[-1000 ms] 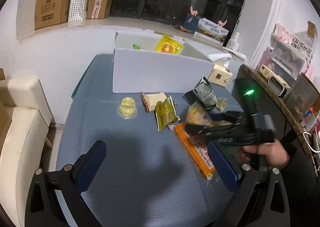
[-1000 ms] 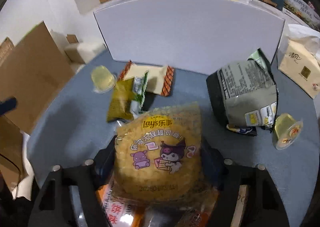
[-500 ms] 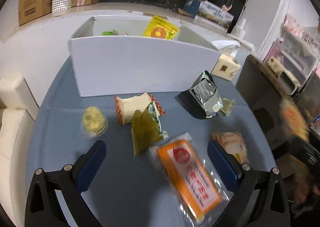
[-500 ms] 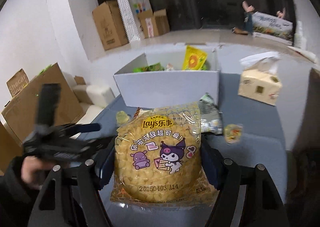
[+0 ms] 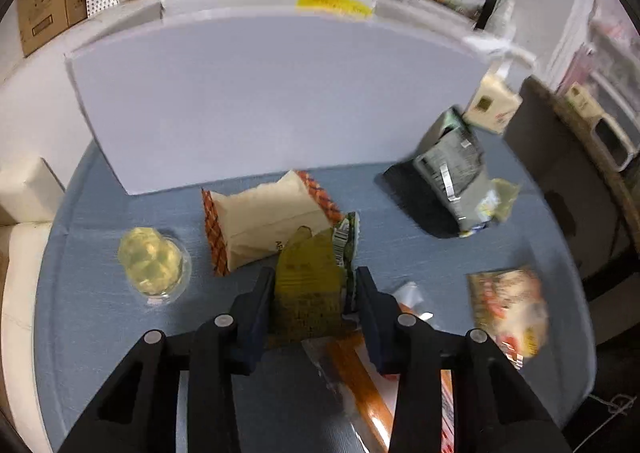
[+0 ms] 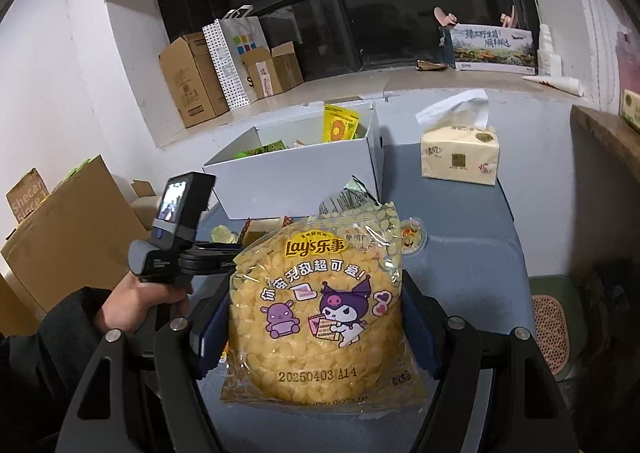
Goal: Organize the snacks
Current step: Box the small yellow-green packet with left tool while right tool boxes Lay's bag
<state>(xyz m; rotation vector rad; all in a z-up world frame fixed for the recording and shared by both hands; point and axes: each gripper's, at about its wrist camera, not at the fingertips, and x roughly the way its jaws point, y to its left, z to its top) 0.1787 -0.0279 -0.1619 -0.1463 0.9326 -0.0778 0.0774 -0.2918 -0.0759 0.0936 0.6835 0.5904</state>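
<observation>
My left gripper (image 5: 314, 293) is shut on a small olive-yellow snack packet (image 5: 310, 293) low over the blue table (image 5: 100, 313). Around it lie a cream packet with orange ends (image 5: 266, 223), a clear jelly cup (image 5: 154, 263), a grey-black bag (image 5: 452, 169), an orange packet (image 5: 360, 377) and a red-yellow packet (image 5: 506, 307). My right gripper (image 6: 316, 317) is shut on a yellow Lay's bag (image 6: 316, 305), held up above the table and short of the white box (image 6: 296, 177). The left gripper shows in the right wrist view (image 6: 208, 253).
The white box (image 5: 276, 93) stands at the table's far side and holds a yellow packet (image 6: 340, 125) and green ones. A tissue pack (image 6: 460, 153) sits to its right. Cardboard boxes (image 6: 192, 77) line the window ledge. A dark cabinet (image 5: 560, 181) borders the table's right edge.
My left gripper moved forward and down and closed on the olive-yellow packet. My right gripper lifted the Lay's bag up off the table and pulled back.
</observation>
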